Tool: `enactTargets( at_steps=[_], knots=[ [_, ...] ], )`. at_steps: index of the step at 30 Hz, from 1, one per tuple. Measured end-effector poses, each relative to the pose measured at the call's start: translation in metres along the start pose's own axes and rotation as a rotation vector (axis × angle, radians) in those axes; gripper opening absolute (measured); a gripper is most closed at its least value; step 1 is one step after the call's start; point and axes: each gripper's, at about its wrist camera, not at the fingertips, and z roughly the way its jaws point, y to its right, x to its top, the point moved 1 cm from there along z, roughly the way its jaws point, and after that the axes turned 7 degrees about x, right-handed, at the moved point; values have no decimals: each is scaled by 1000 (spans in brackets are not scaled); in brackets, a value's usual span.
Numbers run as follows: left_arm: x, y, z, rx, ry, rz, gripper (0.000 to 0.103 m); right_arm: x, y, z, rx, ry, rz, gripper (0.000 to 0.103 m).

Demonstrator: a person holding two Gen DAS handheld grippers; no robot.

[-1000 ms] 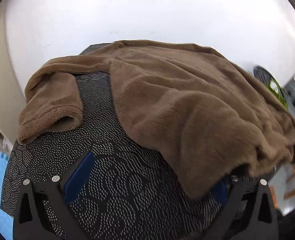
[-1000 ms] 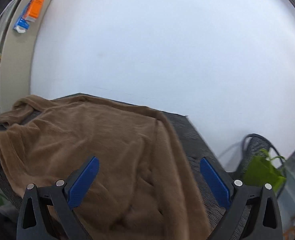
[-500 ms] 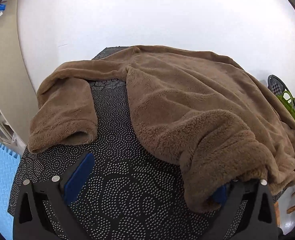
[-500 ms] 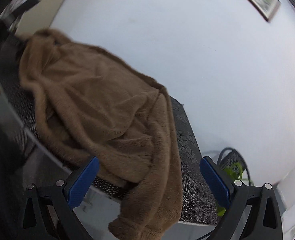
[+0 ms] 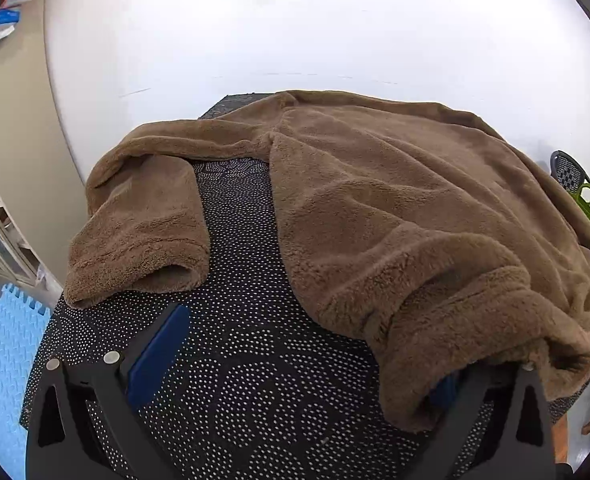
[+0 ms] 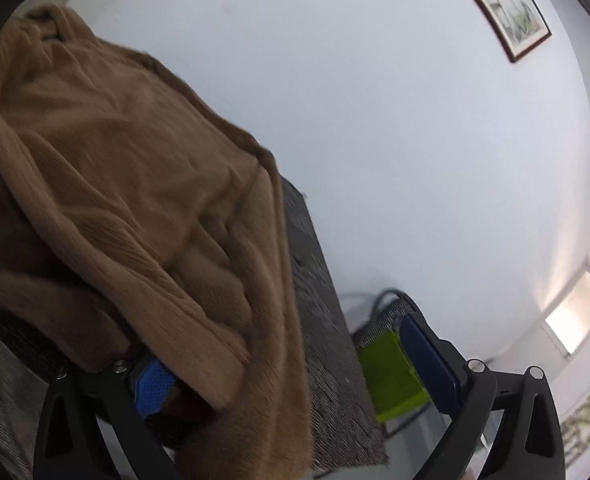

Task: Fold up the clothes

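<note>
Dotted black tablecloth (image 5: 251, 364) against white wall (image 5: 315, 28)

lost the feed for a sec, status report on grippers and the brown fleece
Left gripper open, fleece hem draped over one finger. Right gripper open. Brown fleece spread unfolded on dotted table, edge hanging off. Nothing blocking.

Both tools (image 5: 295, 364) (image 6: 299, 372) apparently spread wide

Fuzzy brown fleece garment (image 5: 395, 208), dotted woven tablecloth (image 5: 247, 360)
</note>
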Motion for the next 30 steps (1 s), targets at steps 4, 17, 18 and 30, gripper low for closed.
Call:
enactTargets(
  at_steps=[4,17,18,30],
  knots=[
    [3,8,3,5,9,17,102,-8,20,14,-3,-48,81,102],
    [45,-37,-85,332,396,71,103,38,73,-21,-171,167,141,102],
    [48,-41,-97,336,421,77,103,42,77,-27,-175,183,148,102],
    [10,-64,-93,266,202,327,103,28,51,-37,17,86,59,102]
  ],
)
